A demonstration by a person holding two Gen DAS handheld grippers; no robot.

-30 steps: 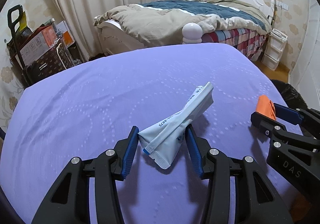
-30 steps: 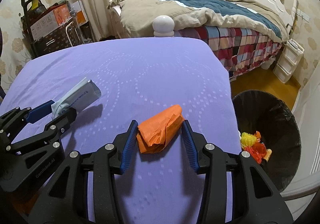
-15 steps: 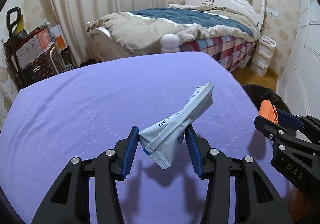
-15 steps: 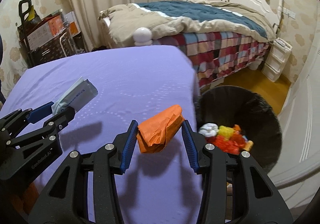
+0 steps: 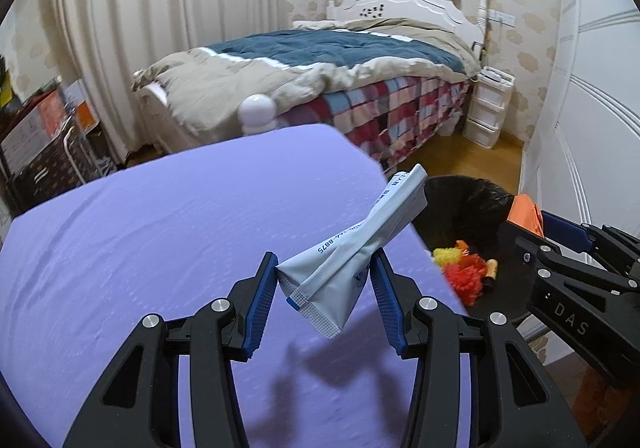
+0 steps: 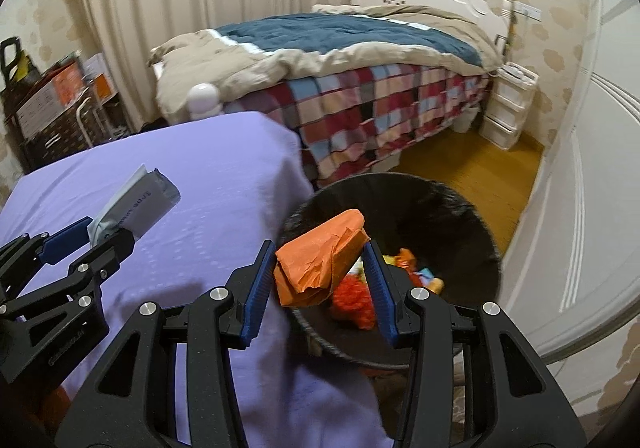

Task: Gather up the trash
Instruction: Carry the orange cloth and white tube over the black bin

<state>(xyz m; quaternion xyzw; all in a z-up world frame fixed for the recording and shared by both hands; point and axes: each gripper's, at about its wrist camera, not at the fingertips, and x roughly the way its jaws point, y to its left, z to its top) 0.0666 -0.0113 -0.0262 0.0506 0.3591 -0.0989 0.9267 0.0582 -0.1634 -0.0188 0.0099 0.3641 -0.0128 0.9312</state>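
My left gripper (image 5: 324,276) is shut on a pale blue-grey plastic wrapper (image 5: 360,244), held in the air over the right edge of the purple table (image 5: 160,232). My right gripper (image 6: 318,264) is shut on a crumpled orange paper (image 6: 320,260), held just above the near left rim of the black trash bin (image 6: 460,220). The bin holds red, yellow and orange scraps (image 6: 356,296). In the left wrist view the bin (image 5: 460,200) lies to the right, with the right gripper (image 5: 560,232) over it. The left gripper (image 6: 92,236) shows at the left of the right wrist view.
A bed (image 5: 320,72) with a beige and blue quilt stands beyond the table. A white drawer unit (image 5: 486,108) sits by the headboard, a white wall (image 6: 580,168) runs right of the bin, and stacked boxes (image 6: 52,108) fill the far left corner.
Both grippers have swung right with their loads. The bin has come into full view, and the orange paper has gone from over the table to over the bin's rim.
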